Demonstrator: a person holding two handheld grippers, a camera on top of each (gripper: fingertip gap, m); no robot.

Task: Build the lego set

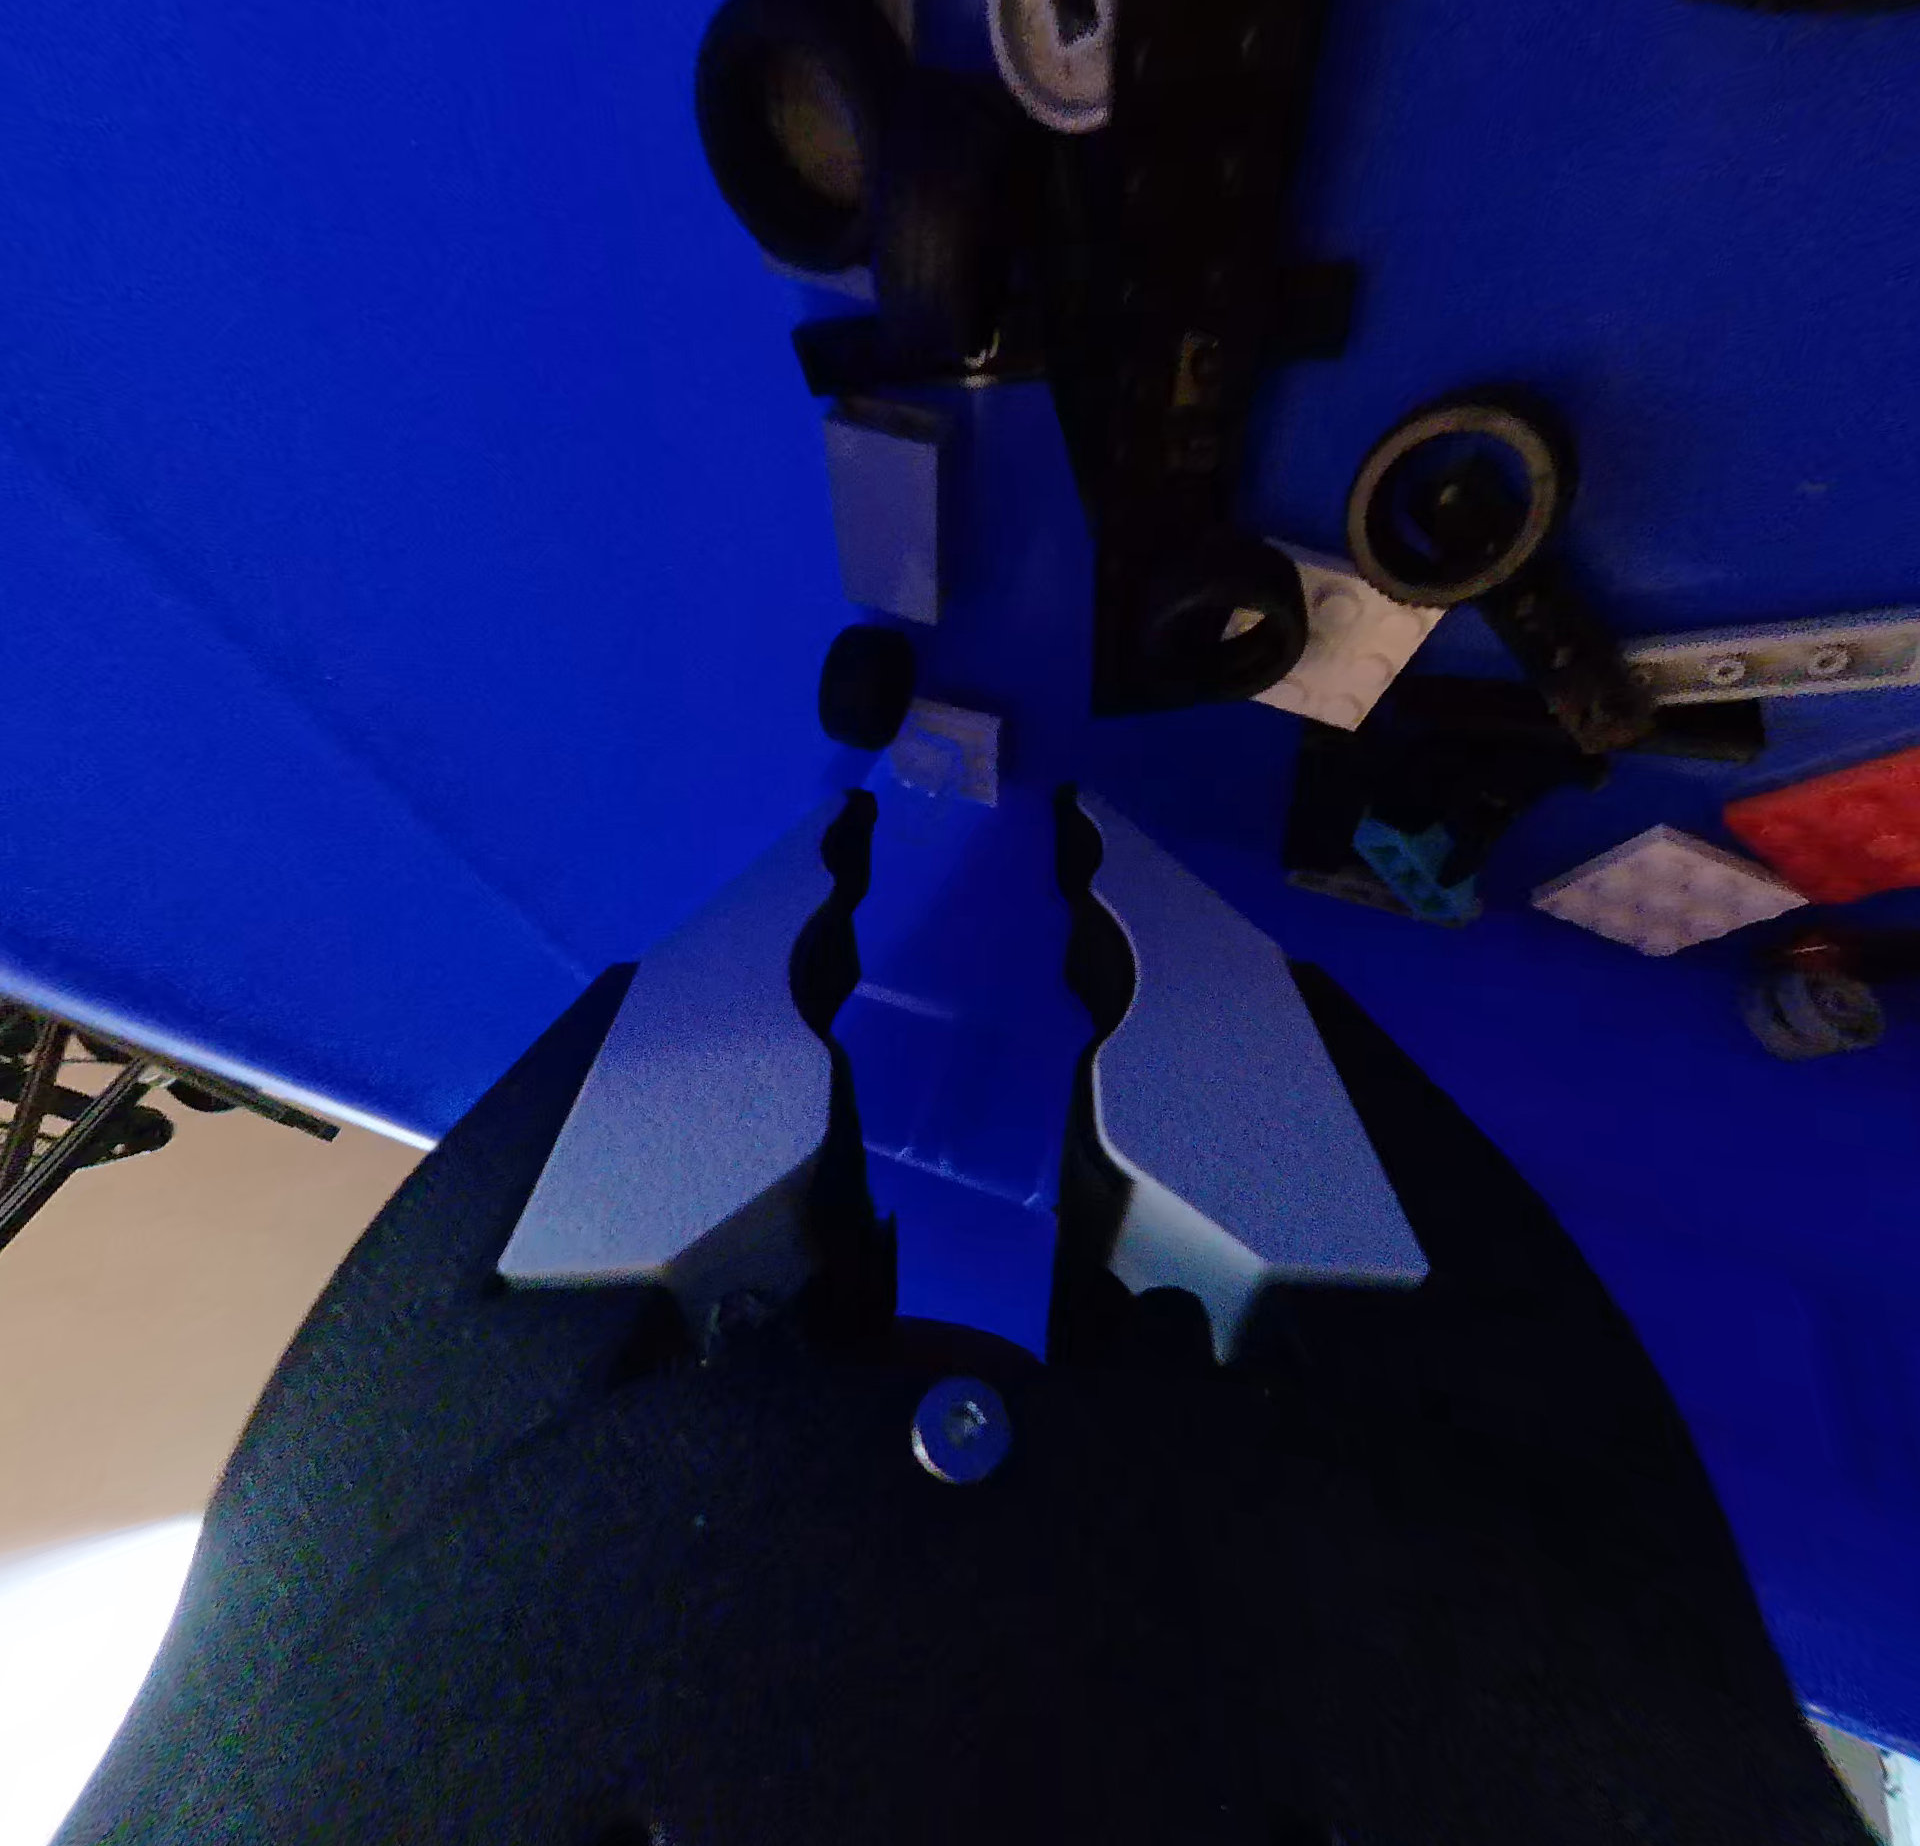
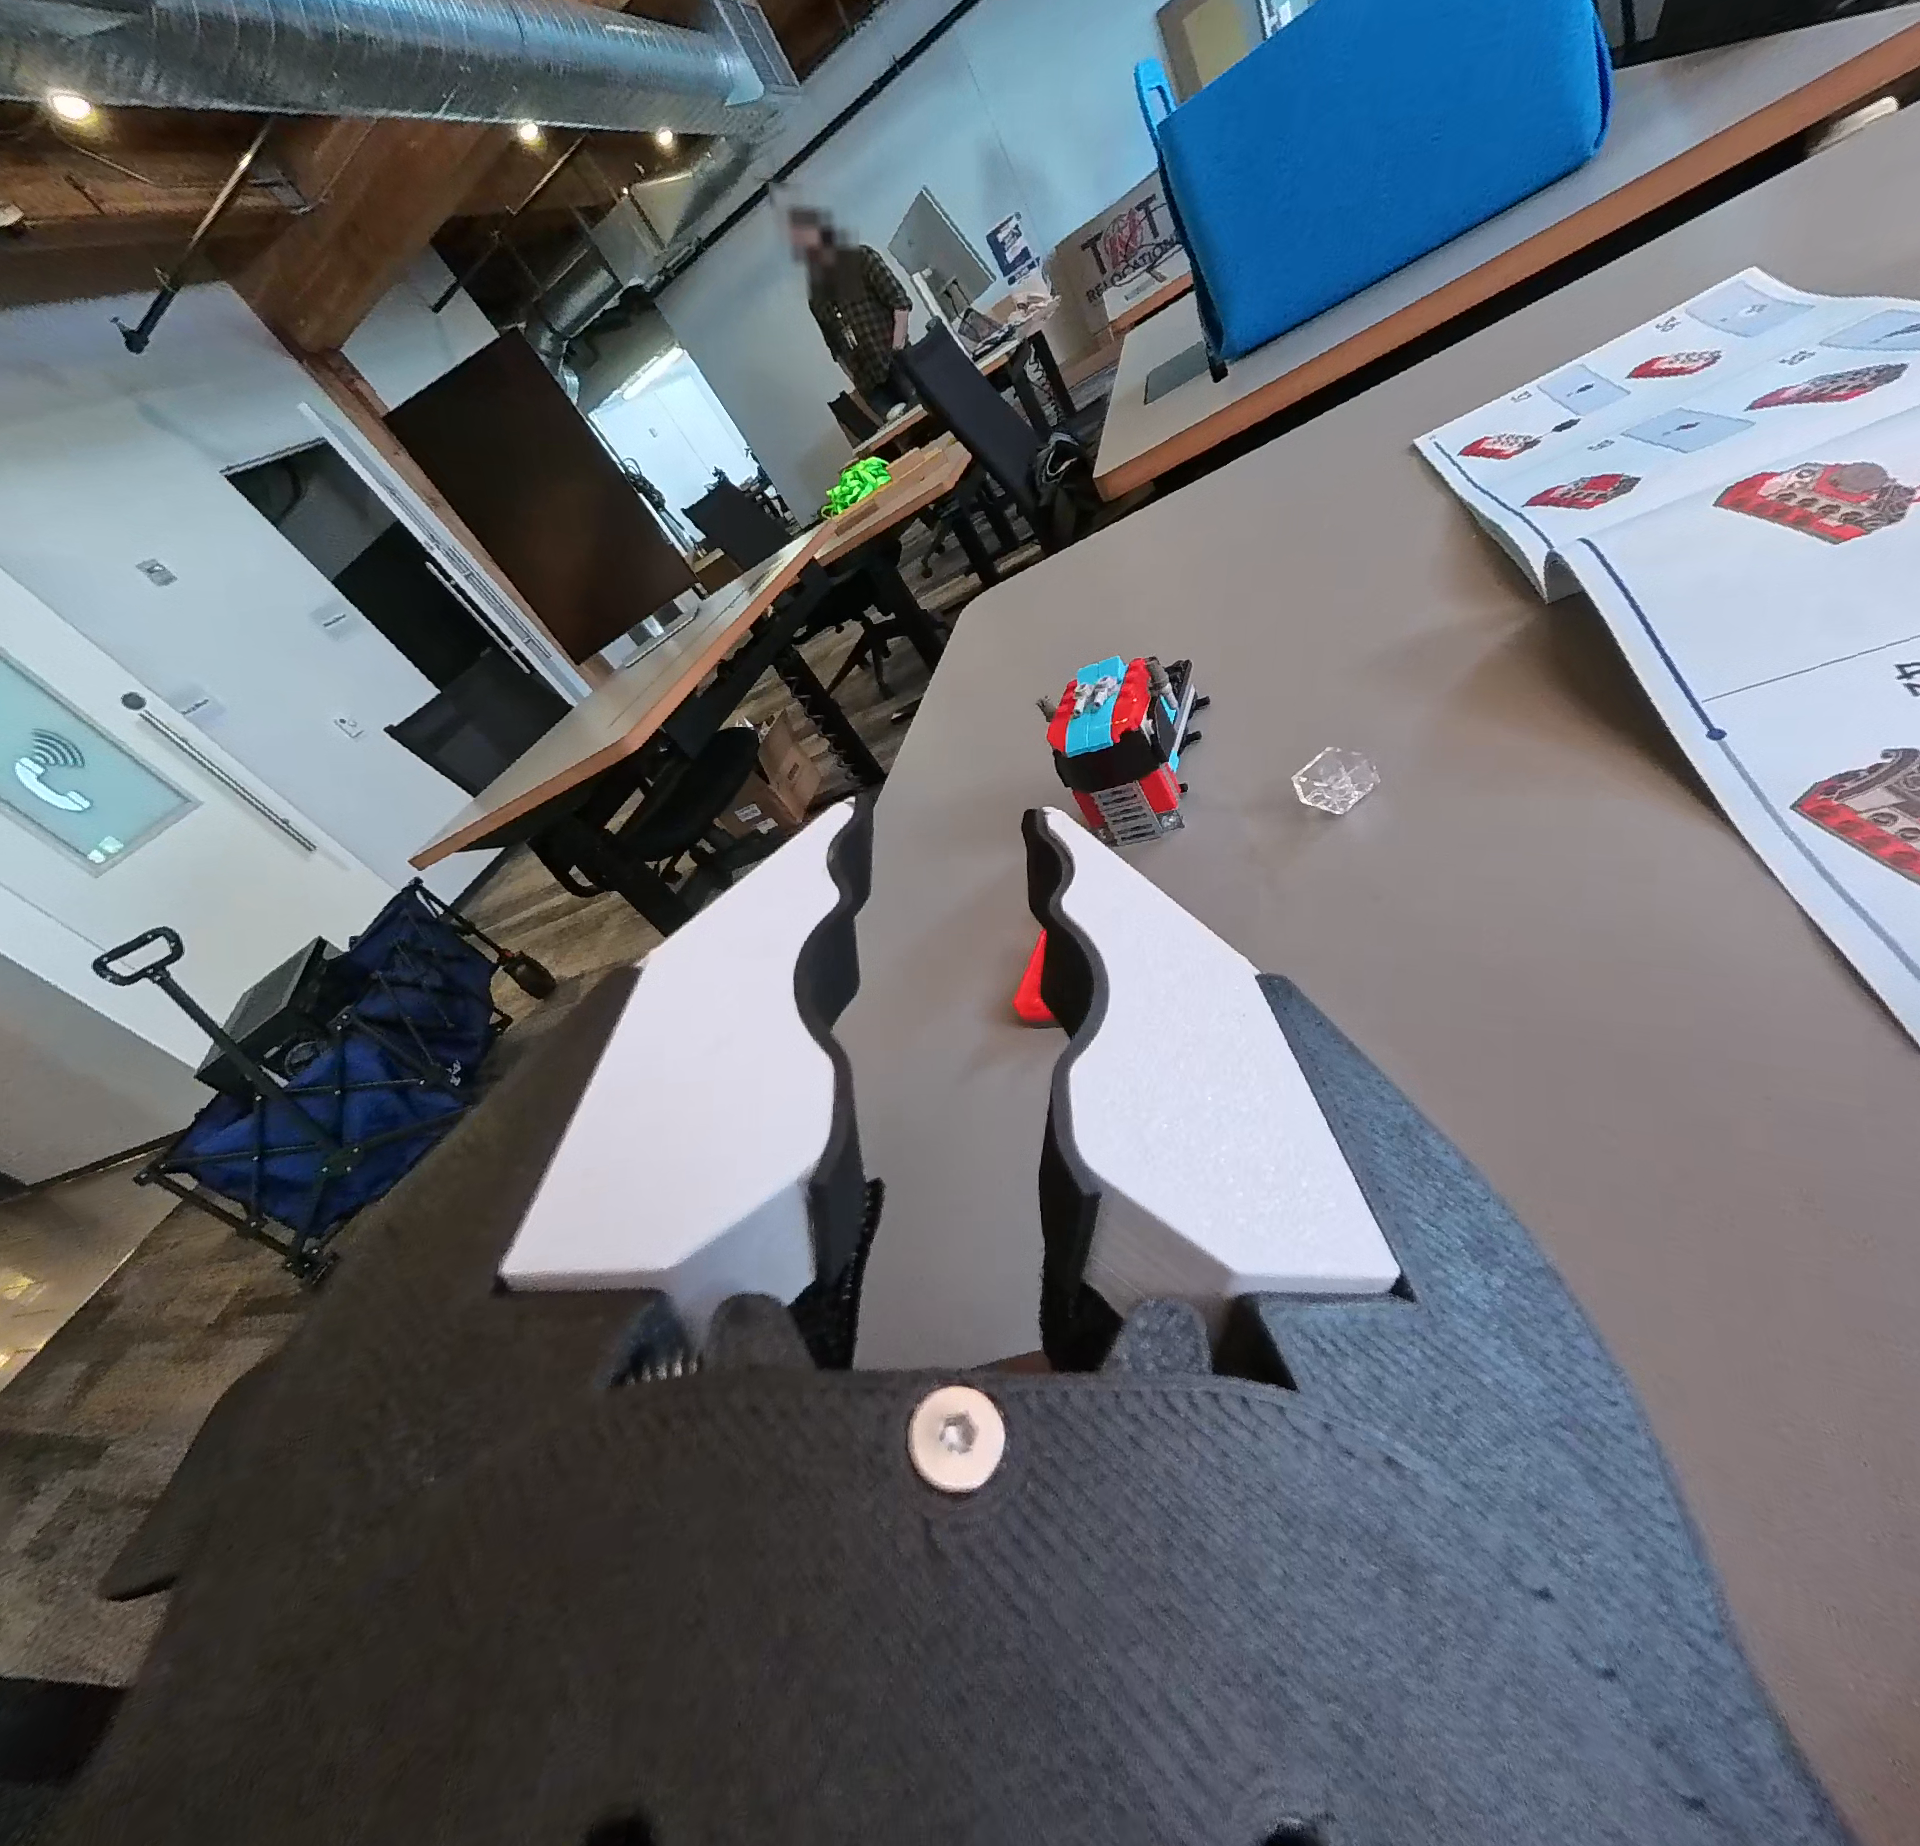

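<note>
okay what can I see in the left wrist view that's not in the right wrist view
Only the left wrist view shows the blue tray of loose parts: black tires, a grey wheel hub, a red plate and a small pale piece just beyond the open left gripper.

Only the right wrist view shows the grey table, the partly built red and blue model, a clear piece, the instruction booklet and the open right gripper.

Shared: no object appears in both; both grippers are empty.

left gripper (image 1: pixel 961 809) jaws parted, right gripper (image 2: pixel 940 825) likewise
</note>
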